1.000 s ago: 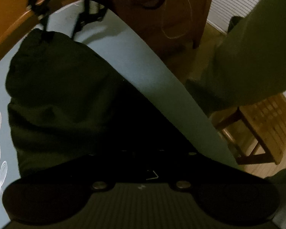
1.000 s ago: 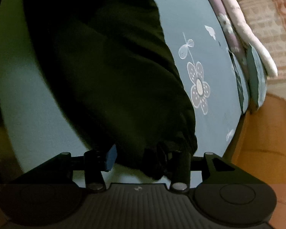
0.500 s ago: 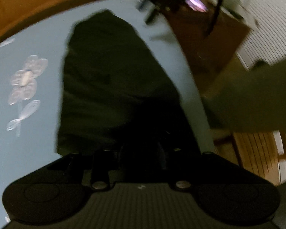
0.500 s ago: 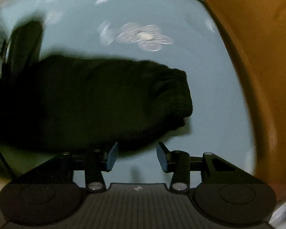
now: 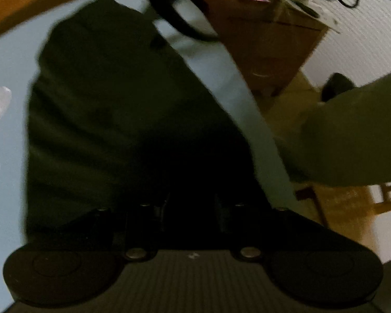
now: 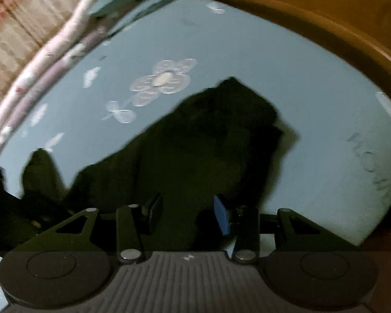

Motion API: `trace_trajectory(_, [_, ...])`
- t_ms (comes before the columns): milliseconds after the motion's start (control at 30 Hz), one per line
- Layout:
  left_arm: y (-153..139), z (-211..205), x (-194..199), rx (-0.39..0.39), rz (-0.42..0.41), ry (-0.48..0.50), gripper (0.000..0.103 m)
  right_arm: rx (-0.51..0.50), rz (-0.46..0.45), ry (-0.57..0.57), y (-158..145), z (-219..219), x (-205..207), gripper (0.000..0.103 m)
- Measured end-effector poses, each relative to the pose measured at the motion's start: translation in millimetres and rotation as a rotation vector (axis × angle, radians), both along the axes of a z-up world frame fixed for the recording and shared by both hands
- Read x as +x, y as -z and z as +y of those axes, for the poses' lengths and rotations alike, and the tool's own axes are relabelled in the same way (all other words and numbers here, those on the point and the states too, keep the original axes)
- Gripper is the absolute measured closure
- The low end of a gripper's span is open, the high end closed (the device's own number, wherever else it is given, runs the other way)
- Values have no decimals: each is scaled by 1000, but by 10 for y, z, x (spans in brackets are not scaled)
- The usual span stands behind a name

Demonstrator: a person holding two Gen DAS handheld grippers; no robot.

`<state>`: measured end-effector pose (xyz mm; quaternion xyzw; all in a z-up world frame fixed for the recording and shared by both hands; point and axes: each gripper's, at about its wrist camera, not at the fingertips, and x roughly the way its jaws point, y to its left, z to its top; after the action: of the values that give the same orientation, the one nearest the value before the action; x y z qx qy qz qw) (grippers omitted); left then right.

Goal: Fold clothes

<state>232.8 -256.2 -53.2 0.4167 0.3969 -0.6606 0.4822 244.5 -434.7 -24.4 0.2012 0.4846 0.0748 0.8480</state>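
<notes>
Evidently the dark garment [image 6: 195, 143] lies bunched on the pale blue flowered bedsheet [image 6: 326, 130], a peak of it rising toward 12 o'clock in the right wrist view, just below the embroidered flower [image 6: 161, 80]. The right gripper [image 6: 187, 211] stands with its jaws spread, cloth lying in the gap between them but not pinched (the blue pad at 3 o'clock of the gap shows bare), so it looks placed to take or to have just let go of that edge; which, one moment cannot say. The left gripper [image 5: 190, 206] sits low over the same garment [image 5: 112, 109] near the bed's edge at 1 o'clock, but its fingers are lost in dark cloth: I cannot tell whether it grips. A sleeve [image 5: 352, 130] reaches in at 3 o'clock.
</notes>
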Motion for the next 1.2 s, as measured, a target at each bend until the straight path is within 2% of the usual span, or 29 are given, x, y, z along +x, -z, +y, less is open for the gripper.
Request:
trace_trajectory(67, [44, 24, -51, 14, 11, -15, 72, 37, -6, -43, 48, 73, 44, 54])
trace_trajectory(133, [87, 48, -101, 28, 22, -29, 72, 27, -5, -97, 161, 224, 100, 54])
trace_trajectory(200, [127, 71, -149, 41, 33, -44, 72, -48, 28, -137, 305, 337, 134, 54])
trace_trajectory(267, [118, 82, -137, 34, 35, -65, 70, -205, 87, -150, 451, 351, 107, 55])
trace_trajectory(467, [98, 81, -41, 15, 55, -197, 68, -267, 154, -144, 483, 210, -39, 56])
trace_trajectory(567, [-24, 108, 30, -14, 49, -281, 68, -259, 140, -145, 359, 233, -2, 55])
trace_trajectory(633, [-129, 167, 128, -37, 50, -356, 68, -244, 99, -151, 239, 254, 18, 54])
trace_trajectory(767, [-257, 260, 347, -88, 50, -500, 68, -229, 39, -246, 167, 454, 83, 52])
trace_trajectory(900, [-160, 208, 485, -101, 41, -586, 68, -264, 90, -320, 415, 621, 84, 52])
trace_trajectory(933, [-99, 201, 489, -84, 40, -604, 69, -273, 103, -339, 477, 663, 84, 52])
trace_trajectory(1000, [-33, 209, 470, -65, 53, -636, 69, -279, 95, -367, 540, 704, 65, 46])
trace_trajectory(1067, [-89, 285, 446, -76, 76, -658, 69, -267, 99, -376, 548, 701, 67, 43])
trace_trajectory(1200, [-304, 483, 475, -86, 62, -709, 69, -260, 125, -373, 522, 704, 117, 43])
